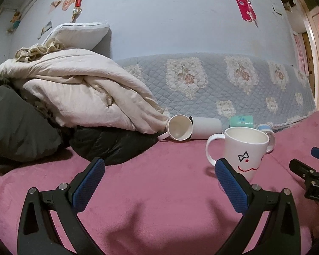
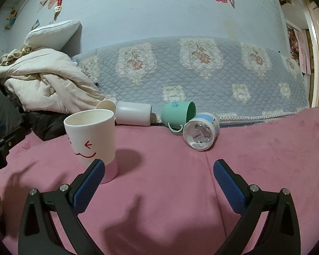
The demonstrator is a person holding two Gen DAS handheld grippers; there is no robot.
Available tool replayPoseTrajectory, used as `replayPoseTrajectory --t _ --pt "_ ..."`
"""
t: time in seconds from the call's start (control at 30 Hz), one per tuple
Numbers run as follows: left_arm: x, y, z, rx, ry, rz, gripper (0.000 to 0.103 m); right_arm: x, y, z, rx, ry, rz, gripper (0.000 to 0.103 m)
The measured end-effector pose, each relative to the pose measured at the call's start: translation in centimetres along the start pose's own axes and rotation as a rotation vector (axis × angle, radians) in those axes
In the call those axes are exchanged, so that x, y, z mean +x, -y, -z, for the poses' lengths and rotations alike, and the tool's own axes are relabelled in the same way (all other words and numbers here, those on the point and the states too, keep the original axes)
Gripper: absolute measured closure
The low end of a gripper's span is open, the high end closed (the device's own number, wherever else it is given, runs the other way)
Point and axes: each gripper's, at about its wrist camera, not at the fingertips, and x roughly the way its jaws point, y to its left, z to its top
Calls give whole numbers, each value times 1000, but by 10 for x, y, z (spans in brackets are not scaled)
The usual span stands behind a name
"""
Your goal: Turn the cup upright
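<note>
The tall white ceramic mug with a drawn smiling face (image 1: 245,150) stands upright on the pink plush blanket (image 1: 148,180) (handle leftward), between the left gripper (image 1: 159,174) and right gripper (image 2: 159,173), both spread wide, holding nothing.

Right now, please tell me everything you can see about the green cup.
The green cup looks like mint plastic or glazed ceramic, with a small blue print on its wall and a loop handle pointing toward the camera. It lies on its side at the back of the pink cover, its mouth turned right. The blue-banded cup lies close on its right, perhaps touching. Nothing grips it.
</note>
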Motion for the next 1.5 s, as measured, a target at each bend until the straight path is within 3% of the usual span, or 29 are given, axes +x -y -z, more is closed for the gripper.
replayPoseTrajectory --t 1.5 --pt "7 -2 0 -3 -32 -4 0 4 2 1 -2 -17 1 0"
